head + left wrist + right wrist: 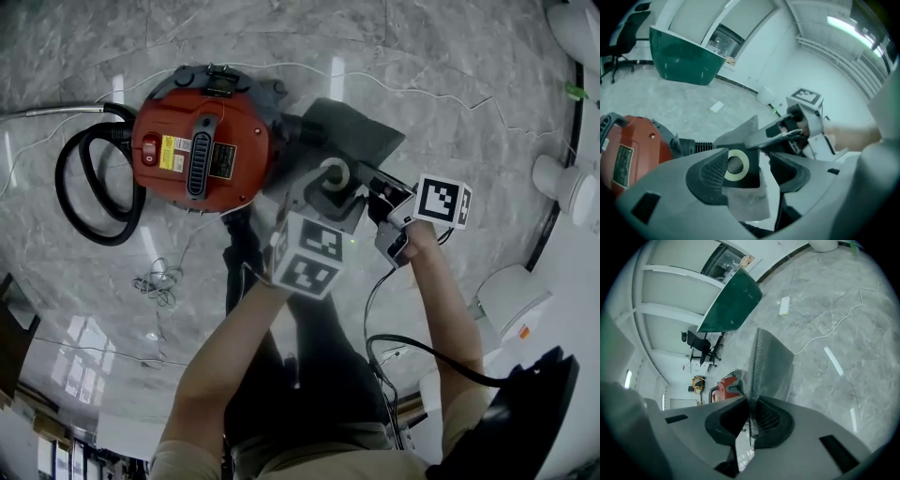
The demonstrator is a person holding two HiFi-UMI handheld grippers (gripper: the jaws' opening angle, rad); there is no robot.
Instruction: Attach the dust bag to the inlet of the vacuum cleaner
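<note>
right claw [751, 420] pinches the grey dust bag [354, 131] by its edge, holding it up just right of the red vacuum cleaner [202, 150], upper middle of the head view. left claw [752, 171] is spread wide around the ringed collar [749, 177], not gripping, probably about to grab and aim it.

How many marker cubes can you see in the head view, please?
2. One marker cube is at centre, below the dust bag; the other is up to its right. None seems hidden.

Left hand-held gripper [754, 174] jaws apart, right hand-held gripper [751, 420] jaws clamped
</note>
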